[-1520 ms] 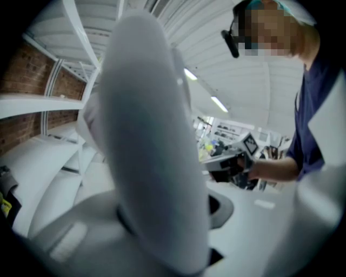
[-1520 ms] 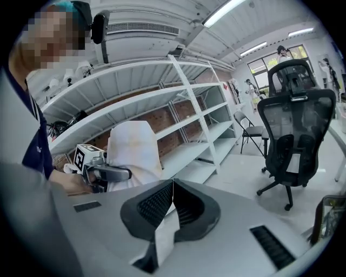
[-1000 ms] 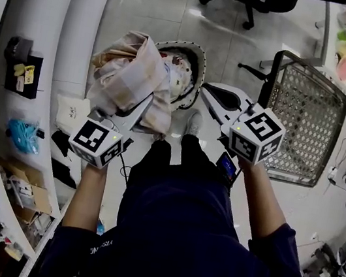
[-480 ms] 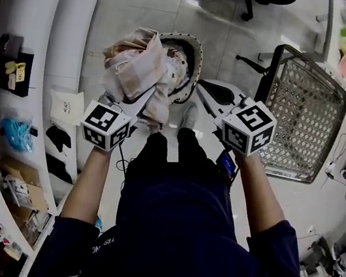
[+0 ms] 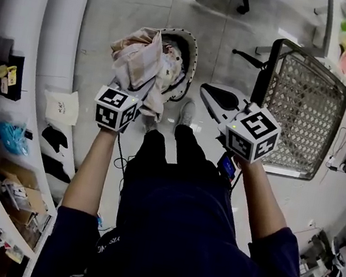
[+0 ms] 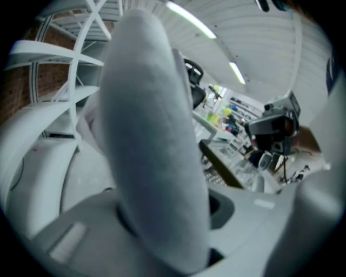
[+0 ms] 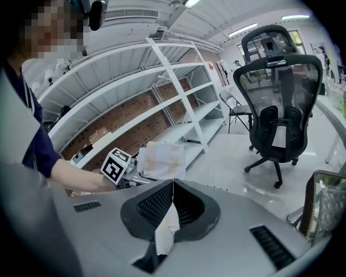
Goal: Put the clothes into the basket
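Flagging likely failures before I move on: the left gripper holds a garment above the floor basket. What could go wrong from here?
The garment in the left gripper hangs over the left rim of the basket, so a release now might leave it draped outside. The basket already holds clothes, so it could also slide off the pile.

The person wears a dark navy short-sleeved top (image 5: 176, 234) with small white lettering (image 5: 105, 241) at lower left, and dark trousers (image 5: 157, 155). The left gripper (image 5: 142, 96) and right gripper (image 5: 209, 93) have light grey bodies, each with a white cube (image 5: 117, 108) bearing black square markers.
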Tool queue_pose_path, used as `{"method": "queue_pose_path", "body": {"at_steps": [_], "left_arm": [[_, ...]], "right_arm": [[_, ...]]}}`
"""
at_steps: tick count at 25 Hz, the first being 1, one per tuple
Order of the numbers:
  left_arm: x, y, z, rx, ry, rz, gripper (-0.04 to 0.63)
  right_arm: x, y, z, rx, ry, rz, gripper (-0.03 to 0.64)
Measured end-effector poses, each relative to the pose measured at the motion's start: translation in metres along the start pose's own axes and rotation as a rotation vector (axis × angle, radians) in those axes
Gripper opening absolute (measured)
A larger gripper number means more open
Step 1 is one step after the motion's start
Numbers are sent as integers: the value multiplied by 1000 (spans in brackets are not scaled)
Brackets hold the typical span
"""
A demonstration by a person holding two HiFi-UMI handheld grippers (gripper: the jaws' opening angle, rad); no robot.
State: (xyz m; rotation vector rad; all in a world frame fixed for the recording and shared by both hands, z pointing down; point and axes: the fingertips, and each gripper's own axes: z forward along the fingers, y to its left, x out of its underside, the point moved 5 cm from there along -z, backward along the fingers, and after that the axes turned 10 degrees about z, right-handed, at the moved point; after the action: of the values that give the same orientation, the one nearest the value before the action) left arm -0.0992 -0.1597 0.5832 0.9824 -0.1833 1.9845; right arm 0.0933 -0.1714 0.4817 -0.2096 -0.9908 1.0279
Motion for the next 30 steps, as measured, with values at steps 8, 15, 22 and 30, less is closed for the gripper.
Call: {"method": "queue_pose_path", "body": {"at_steps": [8,15,22,30], "left_arm": [[32,14,43,-23,122,-26,127],[55,26,63,-50,249,-24,135],[75,32,75,-76,350,-26,152],[81,27,76,-35,345,-66,212]], "right_arm": [[7,-10,6,1,18,12,8],[11,-13,11,-1,30,24,8],[20,-19,9,13,42,42,8],[26,-18,12,11,54,55,8]]}}
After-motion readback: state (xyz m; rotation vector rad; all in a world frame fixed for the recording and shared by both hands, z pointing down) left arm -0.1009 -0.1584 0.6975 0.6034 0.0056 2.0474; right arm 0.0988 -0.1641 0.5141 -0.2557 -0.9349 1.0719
